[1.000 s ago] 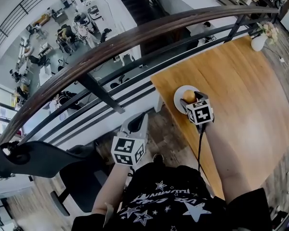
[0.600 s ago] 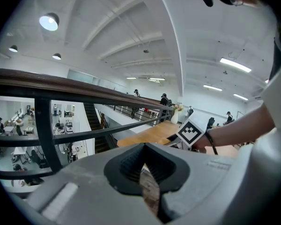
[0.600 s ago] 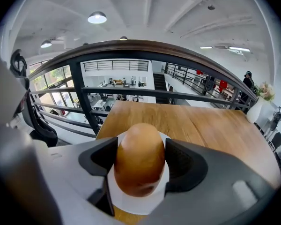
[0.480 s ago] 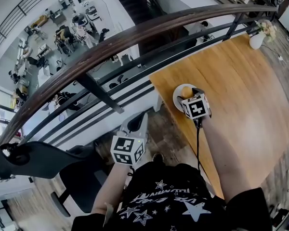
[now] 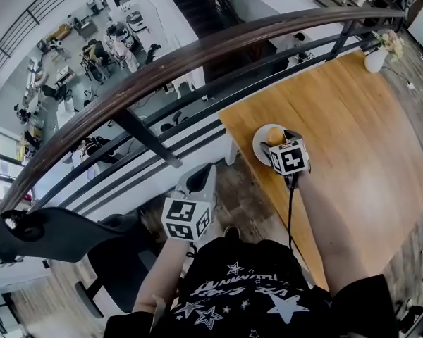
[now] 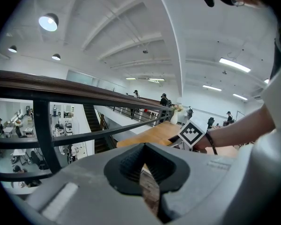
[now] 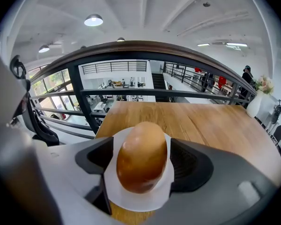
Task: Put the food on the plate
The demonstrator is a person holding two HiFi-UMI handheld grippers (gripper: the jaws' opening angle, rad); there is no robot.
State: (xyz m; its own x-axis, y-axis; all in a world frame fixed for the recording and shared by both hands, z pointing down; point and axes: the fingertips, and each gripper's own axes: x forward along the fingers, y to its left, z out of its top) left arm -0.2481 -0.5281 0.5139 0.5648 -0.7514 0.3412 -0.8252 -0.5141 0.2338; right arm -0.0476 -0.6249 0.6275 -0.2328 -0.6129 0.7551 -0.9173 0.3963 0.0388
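Note:
A golden-brown bread roll [image 7: 143, 156] lies on a small white plate [image 7: 138, 201] at the near corner of the wooden table [image 5: 352, 118]. My right gripper [image 7: 141, 159] straddles the roll. Its jaws are opening, and a gap shows on both sides between the pads and the roll. In the head view the roll [image 5: 274, 135] peeks out ahead of the right gripper [image 5: 278, 139] on the plate [image 5: 259, 140]. My left gripper [image 5: 199, 178] hangs off the table near the railing, shut and empty; the left gripper [image 6: 143, 165] points toward the table.
A dark curved handrail [image 5: 197, 48] with metal bars runs along the table's far edge, over a drop to a lower floor. A white vase with flowers [image 5: 378, 58] stands at the table's far corner. A black chair [image 5: 49, 234] is at the left.
The right gripper has shifted slightly over the plate and its jaws have spread away from the roll. The left gripper has stayed put.

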